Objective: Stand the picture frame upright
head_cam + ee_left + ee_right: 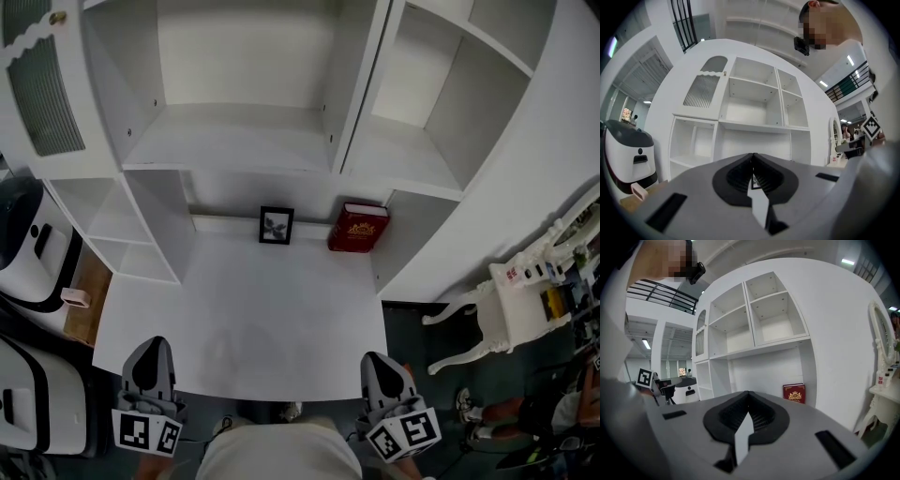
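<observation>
While looking steeply down on the white desk surface (244, 309), finds the picture frame (277, 226) standing upright at the middle of the back edge, its face turned toward the near edge; finds a red book (357, 228) also upright, by the back right corner, near the frame but apart from it; notes bare shelf compartments (234, 141) above both. Puts the left gripper (155, 345) over the near left corner and the right gripper (374, 360) over the near right corner, well apart from the frame and from each other, each with its marker cube nearest the person. Reads the left gripper's fingers as pressed together with nothing between them; reads the same of the right gripper's fingers, closed tip to tip and empty. Catches the red book past the right gripper in that gripper's own view, close to the recess's right wall; makes out a rounded white machine (28, 253) off the left edge and an ornate white dressing table (506, 300) off the right edge.
</observation>
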Demonstrator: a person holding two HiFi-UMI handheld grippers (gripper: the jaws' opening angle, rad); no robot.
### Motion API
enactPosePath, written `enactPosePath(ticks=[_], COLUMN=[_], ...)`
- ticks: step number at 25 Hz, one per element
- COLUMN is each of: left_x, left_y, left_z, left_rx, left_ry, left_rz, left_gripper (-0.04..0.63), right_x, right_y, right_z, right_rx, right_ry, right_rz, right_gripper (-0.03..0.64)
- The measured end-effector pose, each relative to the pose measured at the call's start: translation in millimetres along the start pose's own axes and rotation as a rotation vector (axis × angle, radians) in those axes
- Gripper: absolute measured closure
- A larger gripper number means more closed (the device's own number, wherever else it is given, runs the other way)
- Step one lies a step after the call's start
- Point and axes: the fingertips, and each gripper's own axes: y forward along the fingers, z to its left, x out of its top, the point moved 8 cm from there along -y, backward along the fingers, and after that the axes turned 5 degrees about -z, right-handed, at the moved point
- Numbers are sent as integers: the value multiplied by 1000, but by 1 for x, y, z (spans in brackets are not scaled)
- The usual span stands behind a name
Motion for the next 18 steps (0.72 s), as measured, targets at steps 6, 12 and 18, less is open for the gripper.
enactPosePath(ticks=[6, 12, 18], left_x=[1, 1, -5], left_y=[-1, -3, -2], left_z=[-3, -3, 0], left_rx=[-16, -24, -12], left_ry=[-33, -21, -27], left_rz=[-23, -25, -12], left_gripper=[577, 577, 577], right_x=[-2, -3, -1], right_y=[2, 5, 11], right_z=[3, 7, 5], right_rx=[12, 16, 24], right_ry=[-14, -20, -35], right_rz=[8, 10, 8], right_gripper=[607, 607, 607])
